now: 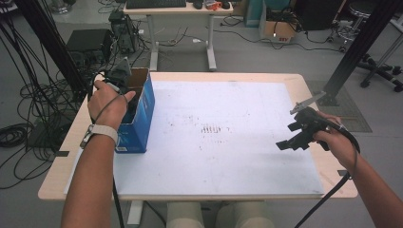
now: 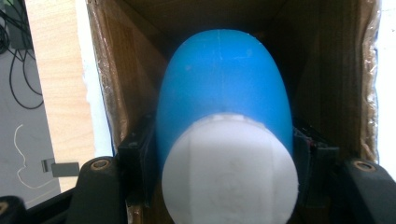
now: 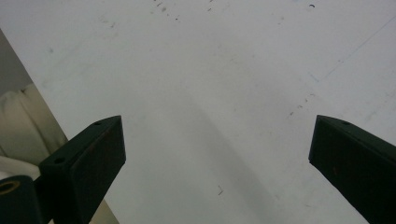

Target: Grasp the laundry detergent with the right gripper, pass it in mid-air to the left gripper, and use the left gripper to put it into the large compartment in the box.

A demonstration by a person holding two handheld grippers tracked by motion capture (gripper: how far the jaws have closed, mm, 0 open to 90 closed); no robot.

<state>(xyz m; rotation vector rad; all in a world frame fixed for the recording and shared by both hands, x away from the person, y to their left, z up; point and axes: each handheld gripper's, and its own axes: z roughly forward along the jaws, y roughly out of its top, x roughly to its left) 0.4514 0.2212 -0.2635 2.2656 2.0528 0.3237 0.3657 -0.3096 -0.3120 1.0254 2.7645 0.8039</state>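
While the left gripper (image 1: 124, 90) sits at the upper left of the high view, dipped into the open top of a blue cardboard box (image 1: 142, 116), its fingers (image 2: 135, 163) are clenched on a blue bottle (image 2: 224, 88) with a white cap (image 2: 231, 168). Left gripper view: bottle fills frame centre, cap toward the camera at bottom centre, blue body running away into the box, brown inner walls (image 2: 126, 84) on both sides. Black pads press the bottle from left and right, just behind the cap. Whether the bottle touches the box floor cannot be told. Box stands at the left edge of the white sheet (image 1: 228, 142) covering the counter (image 1: 62, 161). Person's left hand (image 1: 110, 107) wraps the gripper from above, pale wristband (image 1: 99, 133) at the wrist.

Right gripper (image 1: 297, 135) is at the right middle of the high view, over the sheet's right edge, well apart from the box, held by the right hand (image 1: 340, 140). Right gripper view: fingers (image 3: 88, 163) spread wide at lower left and lower right, released, bare scuffed white sheet between them. Cable (image 1: 328, 194) trails toward the lower right.
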